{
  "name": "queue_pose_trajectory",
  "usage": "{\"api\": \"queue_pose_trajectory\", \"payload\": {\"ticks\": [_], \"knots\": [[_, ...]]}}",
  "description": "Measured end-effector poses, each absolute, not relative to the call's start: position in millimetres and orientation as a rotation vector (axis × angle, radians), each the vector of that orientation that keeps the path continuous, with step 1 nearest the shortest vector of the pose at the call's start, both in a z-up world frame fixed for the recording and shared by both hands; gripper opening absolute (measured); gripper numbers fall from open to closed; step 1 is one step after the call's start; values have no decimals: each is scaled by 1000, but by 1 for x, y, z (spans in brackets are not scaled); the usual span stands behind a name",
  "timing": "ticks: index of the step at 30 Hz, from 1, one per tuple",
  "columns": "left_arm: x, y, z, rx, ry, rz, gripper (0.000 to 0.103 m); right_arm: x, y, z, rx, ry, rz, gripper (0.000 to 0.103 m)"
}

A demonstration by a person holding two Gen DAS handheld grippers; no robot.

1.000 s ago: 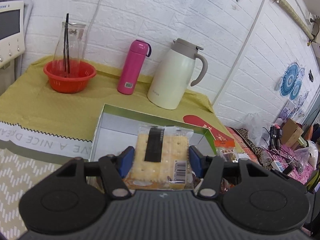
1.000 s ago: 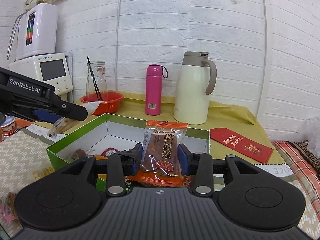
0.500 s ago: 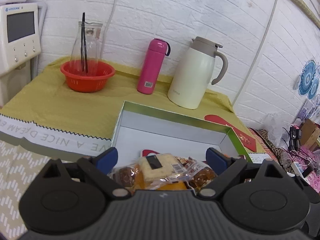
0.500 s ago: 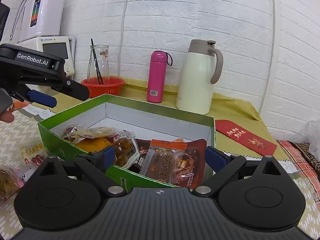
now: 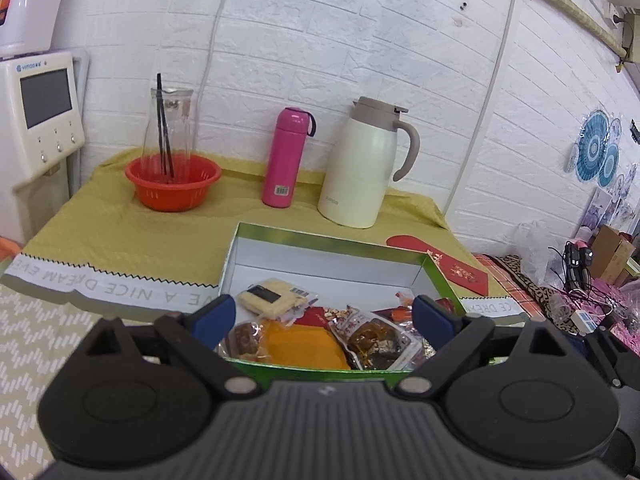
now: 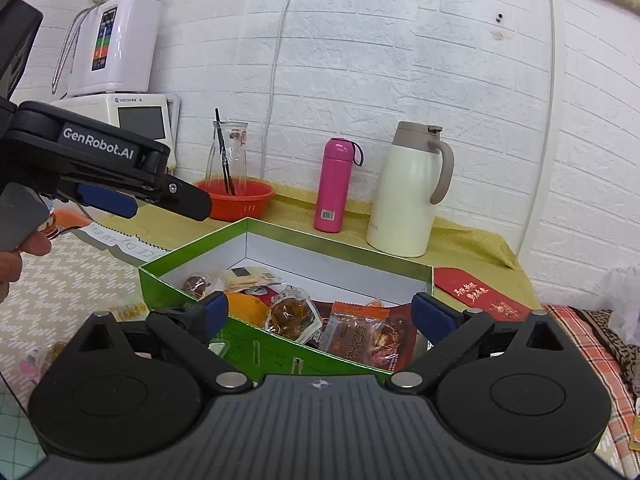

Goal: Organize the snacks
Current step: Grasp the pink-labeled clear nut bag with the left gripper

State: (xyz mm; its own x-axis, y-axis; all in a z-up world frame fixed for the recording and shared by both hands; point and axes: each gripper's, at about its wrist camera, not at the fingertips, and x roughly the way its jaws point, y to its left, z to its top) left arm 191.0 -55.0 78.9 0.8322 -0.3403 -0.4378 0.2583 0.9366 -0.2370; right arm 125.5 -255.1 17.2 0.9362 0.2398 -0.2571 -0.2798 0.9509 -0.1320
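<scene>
Right over the near edge of the green cardboard box with the white inside, both grippers are spread wide with nothing between their blue pads. The left gripper looks straight down the box, so you get the clear-wrapped cracker pack with a black stripe toward the box's left side, an orange packet at its near wall and a brown meat snack in clear wrap just right of that. The right gripper sees the box from its near right corner, with a red-brown jerky pouch leaning inside that corner. Only the right view catches loose snack packets on the zigzag cloth left of the box, and the left gripper from the side. Behind the box: pink steel bottle, cream thermos jug, red plastic basket.
</scene>
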Motion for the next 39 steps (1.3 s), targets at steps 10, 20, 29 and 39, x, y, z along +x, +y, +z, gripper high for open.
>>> {"api": "queue_pose_trajectory", "payload": {"ticks": [10,20,29,39], "knots": [[125,-45,87,-127,466,-407,93,72,-255,26,-108,252,285,103],[69,3,49,-164,489,-328,93,29,-246,-6,-57,334,346,103],[72,23,1,-246,606,-348,93,28,-214,-40,-2,468,453,103],[99,52,-4,-322,646,-398,93,61,-152,-42,-50,490,576,103]]}}
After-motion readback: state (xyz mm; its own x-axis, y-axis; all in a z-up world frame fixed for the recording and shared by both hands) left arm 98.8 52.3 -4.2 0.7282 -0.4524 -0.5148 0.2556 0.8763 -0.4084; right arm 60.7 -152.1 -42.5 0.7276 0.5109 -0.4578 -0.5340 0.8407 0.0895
